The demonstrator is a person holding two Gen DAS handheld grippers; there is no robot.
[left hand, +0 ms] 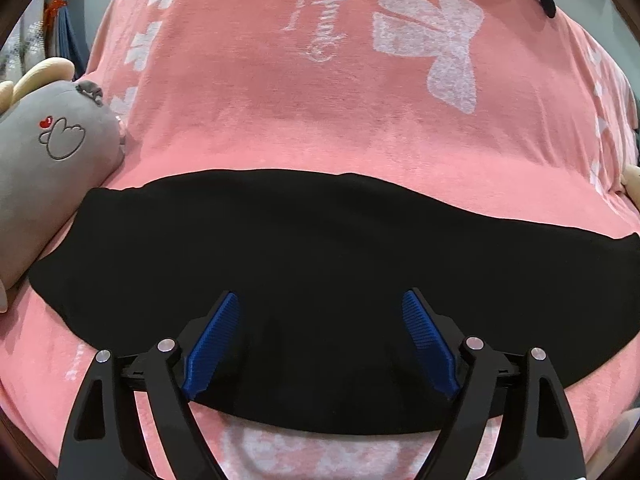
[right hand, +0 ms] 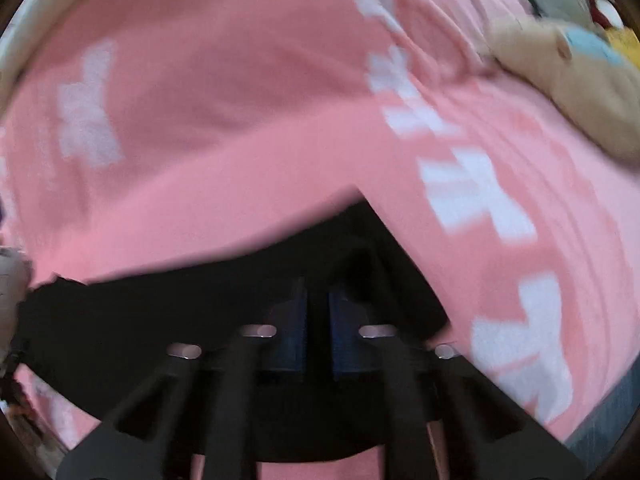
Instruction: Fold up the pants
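Black pants lie flat across a pink bedspread as a wide dark band. My left gripper hovers over their near part, open, blue pads spread wide and nothing pinched between them. The right wrist view is blurred. There my right gripper is shut, its blue pads nearly together on a bunched fold of the black pants close to a corner of the cloth. The pink bedspread fills the rest of that view.
A grey plush toy lies against the left end of the pants. A beige plush toy and other soft toys sit at the far right of the bed. White bow prints mark the spread.
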